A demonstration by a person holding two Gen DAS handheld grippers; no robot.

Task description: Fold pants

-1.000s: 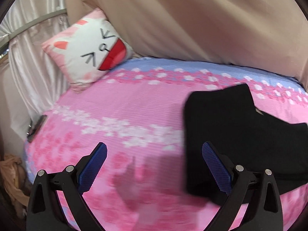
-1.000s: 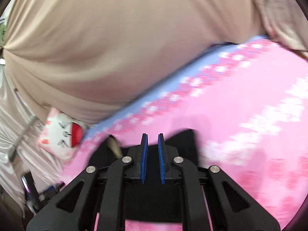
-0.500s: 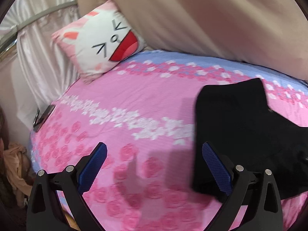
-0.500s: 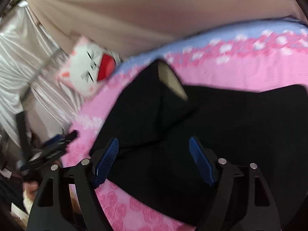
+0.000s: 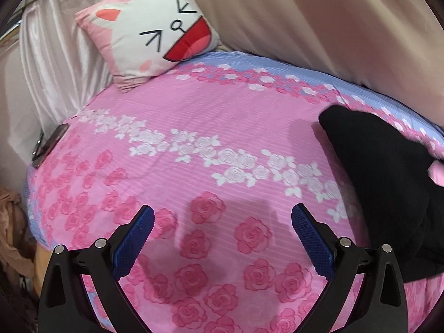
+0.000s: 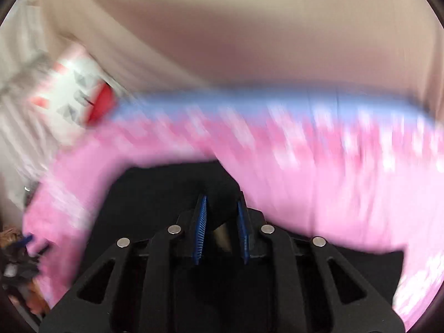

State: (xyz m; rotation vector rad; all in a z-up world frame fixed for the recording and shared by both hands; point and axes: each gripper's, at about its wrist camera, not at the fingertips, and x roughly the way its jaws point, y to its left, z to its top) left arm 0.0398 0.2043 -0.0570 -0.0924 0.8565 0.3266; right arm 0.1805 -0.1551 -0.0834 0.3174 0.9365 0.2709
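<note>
I judge the fold as partly done. The black pants (image 5: 388, 183) lie bunched on the pink rose-print bedsheet (image 5: 194, 144), well apart from the cat-face pillow (image 5: 155, 30) and on the far side of the sheet from it in the left wrist view. The visible edges are uneven and one corner peaks toward the wall drape, so at least one more fold and a flattening pass remain.

The right gripper (image 6: 222, 219) is closing on a raised ridge of the pants (image 6: 155, 194). Black cloth sits between its blue pads (image 6: 201, 222), with a pale patch, perhaps a label, low in the gap. Motion blur prevents me from confirming firm contact.

The left gripper (image 5: 222, 227) is spread wide with nothing between its pads. It hovers over bare sheet, beside the pants and nearer the pillow than they are.

Compared with the earlier frames: the pants sit further toward the right edge of the left wrist view, and the left gripper no longer overlaps them. The right gripper's jaws, wide half a second ago, are now narrow around the ridge.
</note>
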